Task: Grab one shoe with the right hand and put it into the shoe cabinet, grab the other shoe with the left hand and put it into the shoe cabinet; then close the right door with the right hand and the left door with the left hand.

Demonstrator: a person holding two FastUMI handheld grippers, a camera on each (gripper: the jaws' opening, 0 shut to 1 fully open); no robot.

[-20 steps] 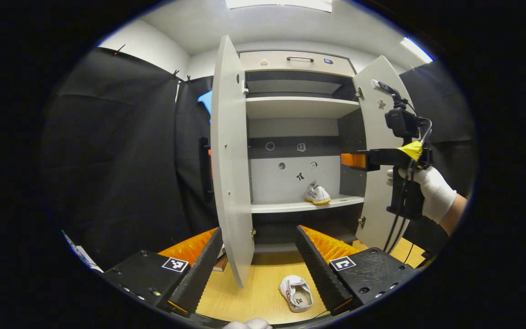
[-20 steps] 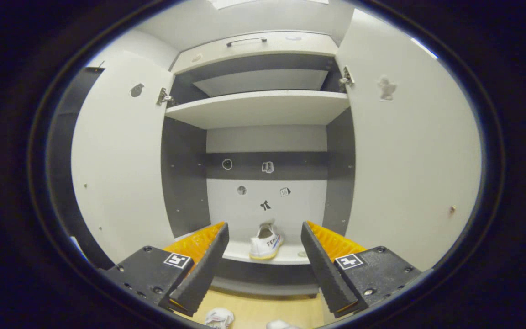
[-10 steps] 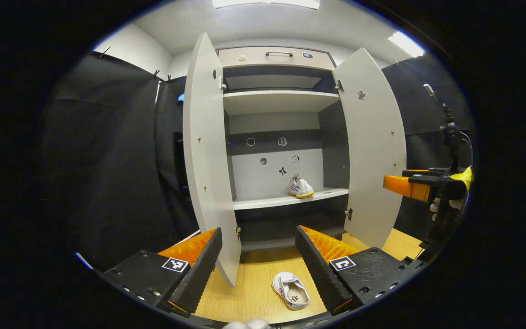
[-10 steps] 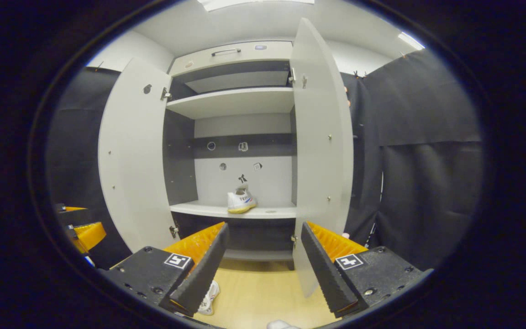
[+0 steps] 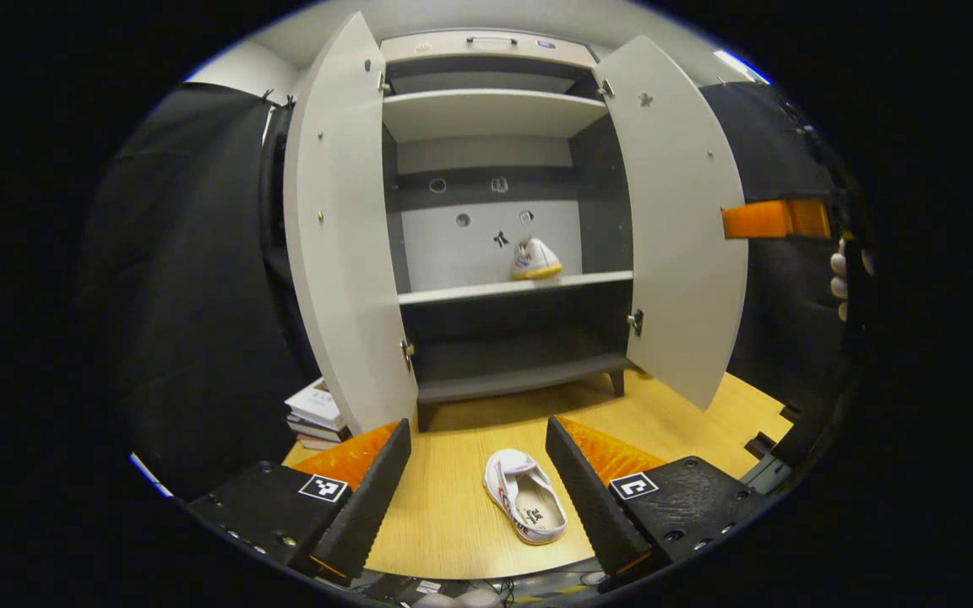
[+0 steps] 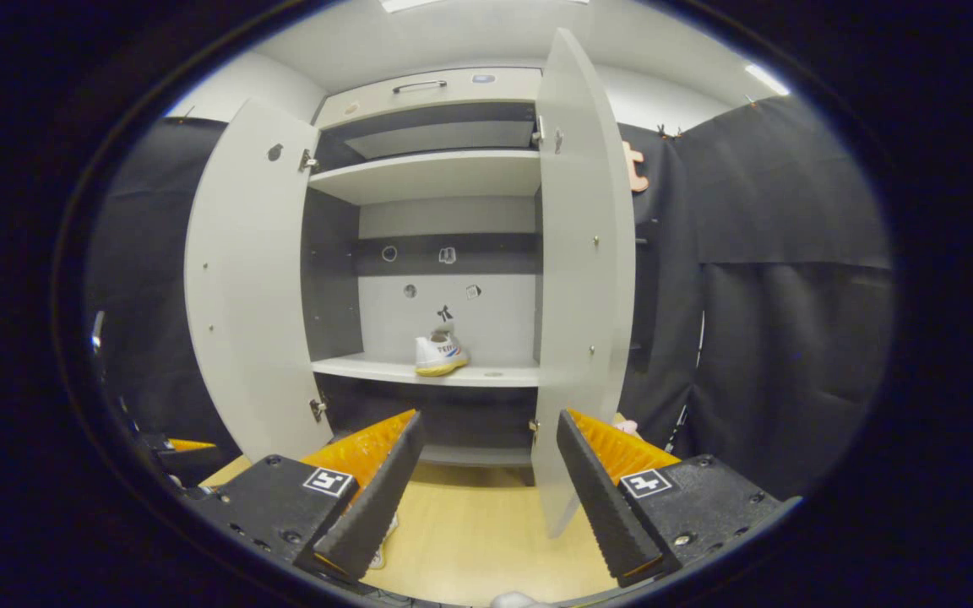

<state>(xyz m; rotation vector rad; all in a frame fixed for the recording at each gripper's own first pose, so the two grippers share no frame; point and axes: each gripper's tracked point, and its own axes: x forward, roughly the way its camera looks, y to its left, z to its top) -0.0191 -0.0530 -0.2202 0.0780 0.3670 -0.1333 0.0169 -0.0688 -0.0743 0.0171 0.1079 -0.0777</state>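
While both doors hang open, the shoe cabinet (image 5: 495,211) rises ahead of the left claw (image 5: 478,490), its left door (image 5: 343,228) up and to that claw's left, its right door (image 5: 681,219) up and to the right. Past the right claw (image 6: 486,481) the same cabinet stands straight ahead, with the right door edge-on just above the claw's right finger. One shoe (image 5: 535,259) sits on the middle shelf (image 5: 470,291), far beyond both claws. The other shoe (image 5: 526,506) lies on the wooden floor (image 5: 453,515), between the left claw's spread fingers and touching neither. Each claw gapes wide and holds nothing. A stack of books (image 5: 315,412) rests beyond the left claw's left finger.
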